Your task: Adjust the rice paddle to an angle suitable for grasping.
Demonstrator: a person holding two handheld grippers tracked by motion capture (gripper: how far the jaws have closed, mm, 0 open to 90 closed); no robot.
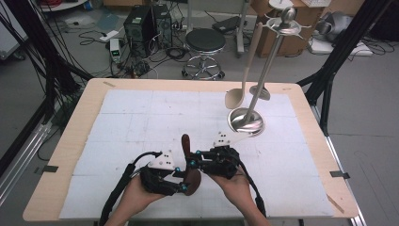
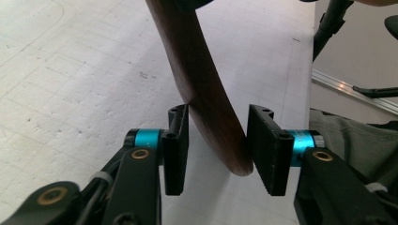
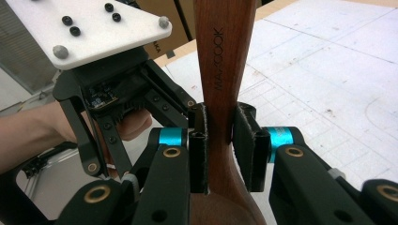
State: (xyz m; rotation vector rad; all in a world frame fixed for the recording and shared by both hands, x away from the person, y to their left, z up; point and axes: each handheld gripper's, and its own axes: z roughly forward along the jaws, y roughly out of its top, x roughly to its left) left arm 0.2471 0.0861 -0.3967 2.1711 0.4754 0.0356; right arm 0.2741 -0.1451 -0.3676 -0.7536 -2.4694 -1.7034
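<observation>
A dark brown wooden spoon (image 1: 187,160) is held above the white mat near the table's front edge. My right gripper (image 1: 194,159) is shut on its narrow neck (image 3: 220,93), just above the broad bowl; the handle reads "MAXCOOK". My left gripper (image 1: 182,183) stands open with the spoon's rounded bowl end (image 2: 206,98) slanting between its jaws. The wood leans close to both pads (image 2: 178,140), and I cannot tell whether it touches them. In the right gripper view the left gripper (image 3: 117,108) with its white plate sits just to the left, held by a hand.
A metal utensil stand (image 1: 245,121) rises at the back right of the mat, with a pale wooden spoon (image 1: 235,96) and a metal spoon (image 1: 260,92) hanging from it. The white mat (image 1: 141,117) covers the table. A stool (image 1: 204,42) and cables lie beyond.
</observation>
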